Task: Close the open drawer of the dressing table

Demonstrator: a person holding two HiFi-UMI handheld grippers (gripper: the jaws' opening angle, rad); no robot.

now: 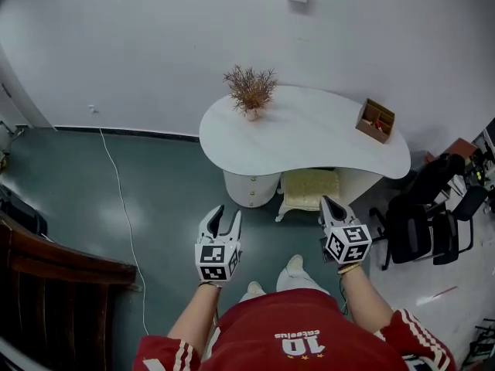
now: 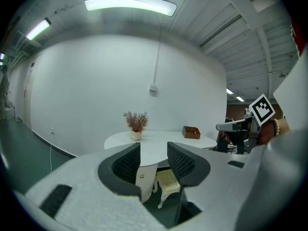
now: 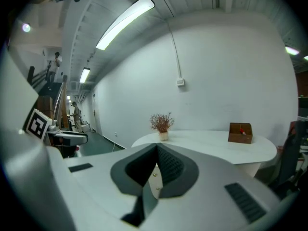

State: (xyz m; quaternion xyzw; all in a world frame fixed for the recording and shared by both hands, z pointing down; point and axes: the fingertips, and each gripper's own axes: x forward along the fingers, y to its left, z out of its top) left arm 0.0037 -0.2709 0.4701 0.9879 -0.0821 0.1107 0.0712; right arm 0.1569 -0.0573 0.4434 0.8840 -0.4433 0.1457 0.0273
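Note:
The white dressing table stands against the wall, with a dried plant in a pot and a small wooden box on top. Its round drawer pedestal shows small knobs; from here I cannot make out an open drawer. A cream stool sits under the top. My left gripper is open and empty, held in the air short of the pedestal. My right gripper is shut on nothing, near the stool. Its pads meet at the tips.
Black office chairs crowd the right side. Dark wooden furniture stands at the lower left. A white cable runs across the green floor. The holder's shoes are just behind the grippers. A distant person stands down the room.

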